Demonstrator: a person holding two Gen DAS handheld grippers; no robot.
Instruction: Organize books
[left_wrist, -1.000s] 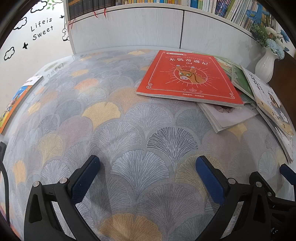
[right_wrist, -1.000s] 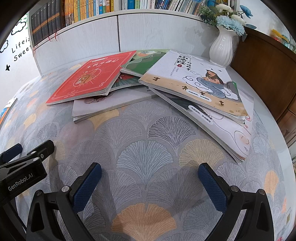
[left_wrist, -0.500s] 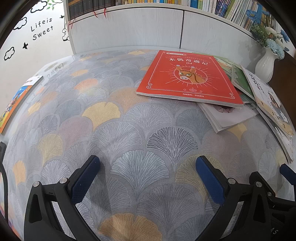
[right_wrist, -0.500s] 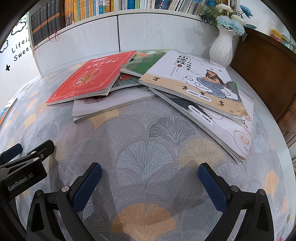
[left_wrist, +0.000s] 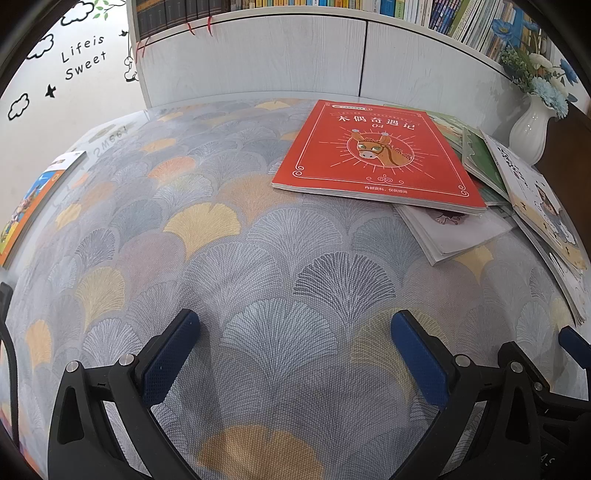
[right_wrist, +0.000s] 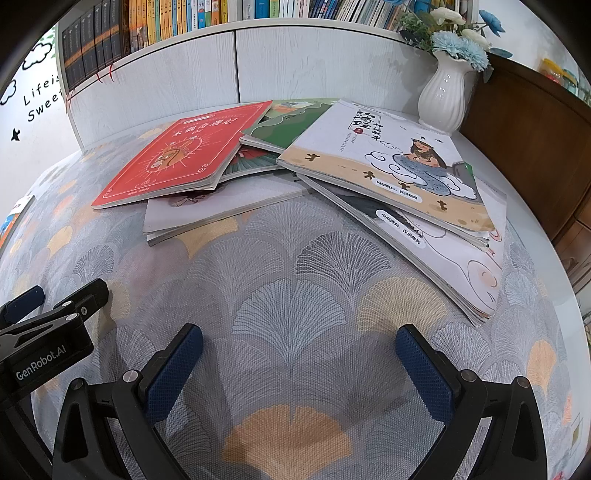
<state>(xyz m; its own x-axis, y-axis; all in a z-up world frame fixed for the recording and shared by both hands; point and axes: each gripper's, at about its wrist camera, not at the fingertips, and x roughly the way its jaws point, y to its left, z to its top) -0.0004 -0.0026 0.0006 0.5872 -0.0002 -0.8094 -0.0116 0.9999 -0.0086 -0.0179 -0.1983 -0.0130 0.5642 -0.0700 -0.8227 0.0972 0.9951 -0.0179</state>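
Observation:
Several thin books lie in a loose pile on the patterned tablecloth. A red book with a donkey (left_wrist: 380, 155) (right_wrist: 181, 155) lies on top at the left, over a white book (left_wrist: 454, 229) (right_wrist: 221, 210). Green books (right_wrist: 288, 122) lie behind. A beige and white book with a girl (right_wrist: 395, 166) tops the right stack. My left gripper (left_wrist: 295, 325) is open and empty, short of the red book. My right gripper (right_wrist: 299, 339) is open and empty, short of the pile. The left gripper's body shows in the right wrist view (right_wrist: 48, 332).
A white vase with blue flowers (right_wrist: 447, 92) (left_wrist: 528, 125) stands at the back right by a dark wooden cabinet (right_wrist: 532, 147). A white bookcase (left_wrist: 295, 55) full of books runs behind the table. An orange book (left_wrist: 26, 206) lies at the table's left edge.

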